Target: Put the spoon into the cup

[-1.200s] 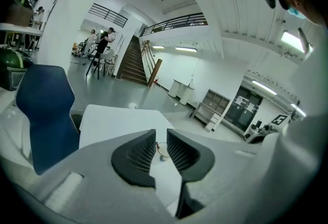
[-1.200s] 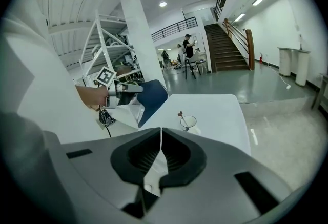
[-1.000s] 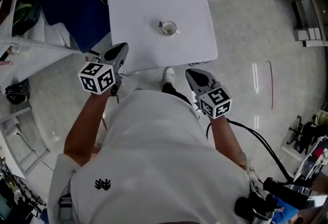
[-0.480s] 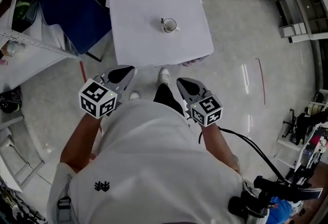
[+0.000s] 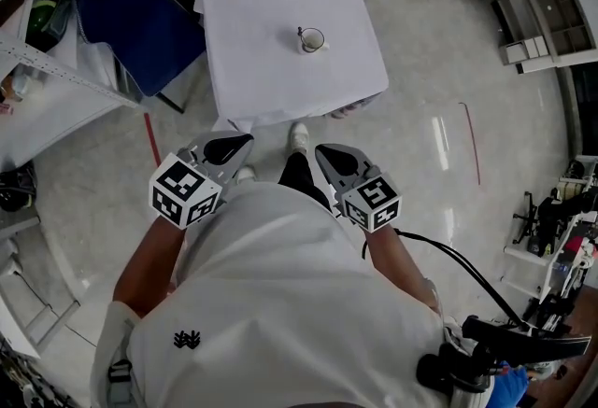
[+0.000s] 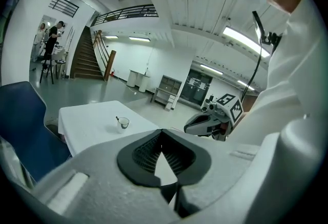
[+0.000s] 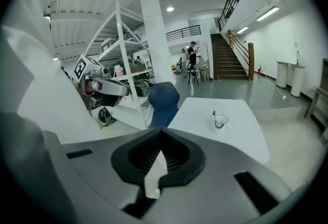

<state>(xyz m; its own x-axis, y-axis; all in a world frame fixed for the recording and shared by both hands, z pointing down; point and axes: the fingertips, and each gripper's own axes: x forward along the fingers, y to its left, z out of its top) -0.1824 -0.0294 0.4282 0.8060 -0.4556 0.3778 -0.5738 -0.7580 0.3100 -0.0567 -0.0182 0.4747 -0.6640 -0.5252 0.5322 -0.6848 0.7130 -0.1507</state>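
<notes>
A white cup (image 5: 312, 40) stands near the middle of the white table (image 5: 252, 14), and the spoon (image 5: 302, 31) stands in it with its handle leaning over the rim. Both grippers hang over the floor, well short of the table and close to my body. My left gripper (image 5: 232, 148) is shut with nothing in it. My right gripper (image 5: 333, 157) is also shut and empty. In the left gripper view the cup (image 6: 123, 123) shows far off beyond the closed jaws, with the right gripper (image 6: 205, 123) off to the side. The right gripper view shows the cup (image 7: 221, 121) and the spoon handle (image 7: 213, 113).
A blue chair (image 5: 140, 19) stands at the table's left side. Shelving (image 5: 542, 33) lines the right wall, and a white rack (image 7: 120, 64) stands to the left. Red tape marks (image 5: 472, 140) lie on the glossy floor. A black cable (image 5: 458, 257) trails from my right arm.
I have stepped back from the table. Both grippers came away from its near edge and now sit over the floor. The left gripper has rolled a little.
</notes>
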